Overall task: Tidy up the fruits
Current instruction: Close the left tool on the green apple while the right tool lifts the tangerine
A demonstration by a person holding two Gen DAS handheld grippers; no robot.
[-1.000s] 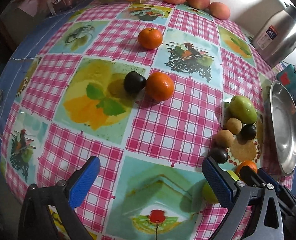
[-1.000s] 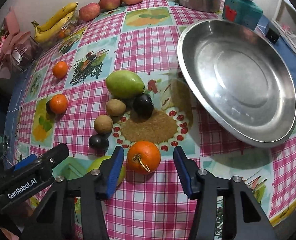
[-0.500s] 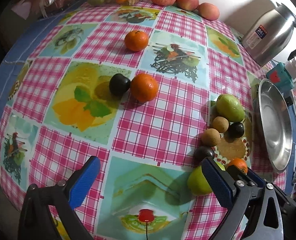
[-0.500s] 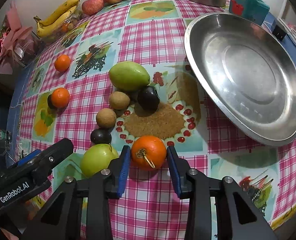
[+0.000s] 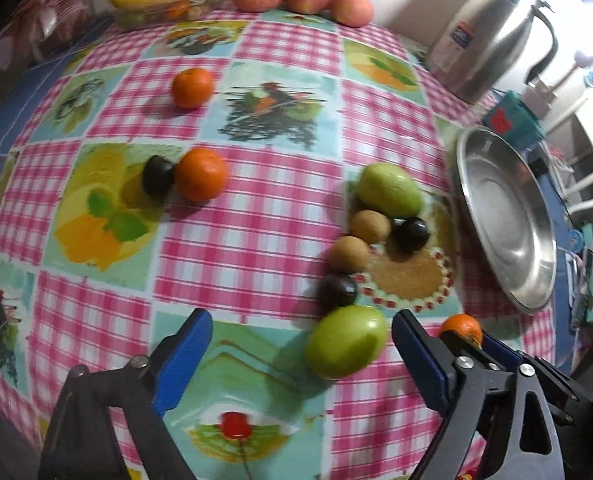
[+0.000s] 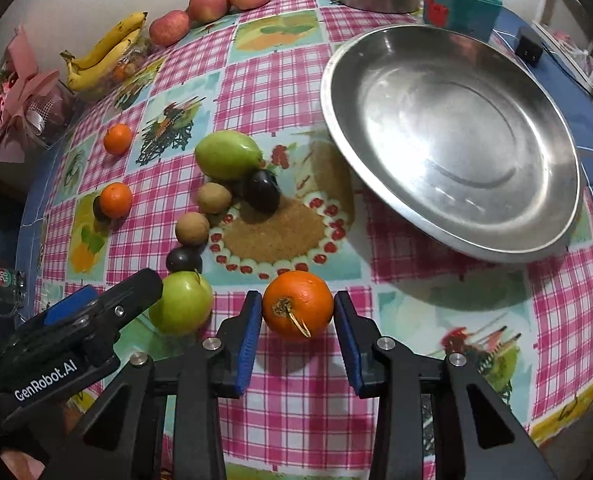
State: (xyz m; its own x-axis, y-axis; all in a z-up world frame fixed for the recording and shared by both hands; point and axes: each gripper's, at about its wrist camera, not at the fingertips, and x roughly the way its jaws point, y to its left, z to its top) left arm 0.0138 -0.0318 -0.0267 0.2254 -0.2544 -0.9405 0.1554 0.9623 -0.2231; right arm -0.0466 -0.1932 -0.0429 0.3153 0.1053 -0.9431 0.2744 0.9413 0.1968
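Fruits lie scattered over the bench (image 6: 296, 88), which wears a pink-checked cloth with picture squares. Nearest the right gripper (image 6: 298, 320) sits a stemmed orange (image 6: 298, 304), lodged between the blue pads — the jaws have closed in against its sides and grasp it, the fruit resting on the cloth. Just to its left is a green apple (image 6: 181, 302), and in the left wrist view that same apple (image 5: 346, 340) lies between the wide-spread jaws of the left gripper (image 5: 300, 354), nearer the right-hand pad, touched by neither; those jaws are released.

Beyond the apple a small cluster curves around a brown printed disc: a dark plum (image 6: 183, 260), two brown kiwis (image 6: 192, 229) (image 6: 214, 198), a second dark plum (image 6: 261, 190) and a green mango (image 6: 228, 155), each touching or just beside its neighbour. Well apart to the left, a tangerine (image 6: 115, 200) sits against another dark plum (image 5: 157, 175), with a further tangerine (image 6: 117, 139) farther back.

A large steel dish (image 6: 496, 240) stands to the right of the cluster, holding nothing. At the far edge are three red apples (image 6: 208, 3), a bunch of bananas (image 6: 104, 56) over a clear container, a steel kettle (image 5: 484, 44) and a teal box (image 6: 462, 4) — all near the wall.
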